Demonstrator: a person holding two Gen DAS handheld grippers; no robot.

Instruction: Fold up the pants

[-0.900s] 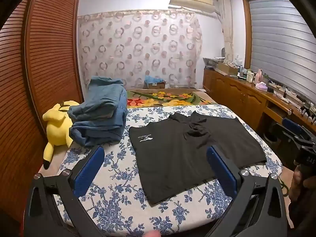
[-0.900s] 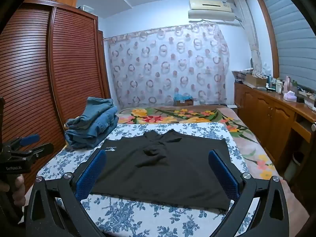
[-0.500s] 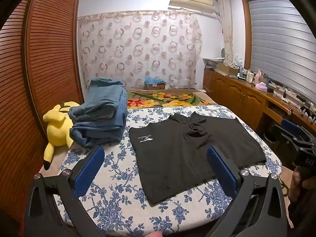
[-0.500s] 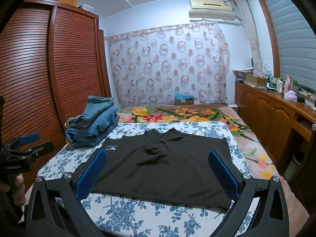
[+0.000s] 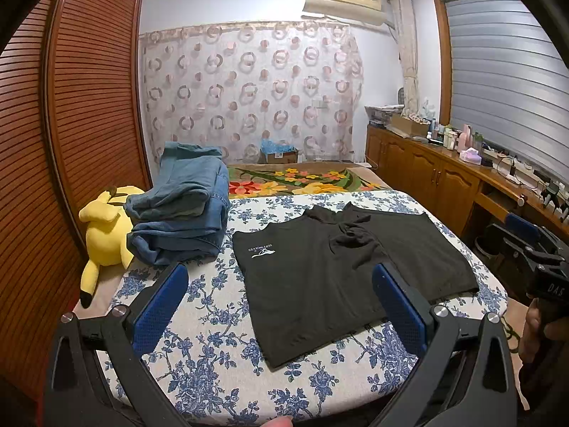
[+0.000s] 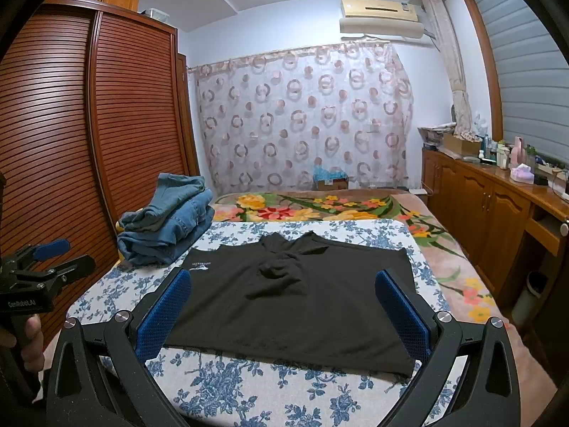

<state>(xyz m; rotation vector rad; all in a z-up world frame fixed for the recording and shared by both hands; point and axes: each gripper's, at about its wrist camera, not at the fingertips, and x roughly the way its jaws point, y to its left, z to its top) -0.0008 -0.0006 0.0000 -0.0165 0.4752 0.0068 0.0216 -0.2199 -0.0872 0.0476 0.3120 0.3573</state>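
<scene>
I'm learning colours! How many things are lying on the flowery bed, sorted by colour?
Black: 1, the black pants spread flat
Blue: 1, the pile of folded jeans
Yellow: 1, the plush toy at the bed's edge
Total: 3
How many jeans are in the pile cannot be told. Both grippers are open and hold nothing.

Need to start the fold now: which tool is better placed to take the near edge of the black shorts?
Right, probably. The right tool hangs open directly over the near hem of the black shorts, which spans its fingers. The left tool faces mostly bare floral sheet.
</scene>
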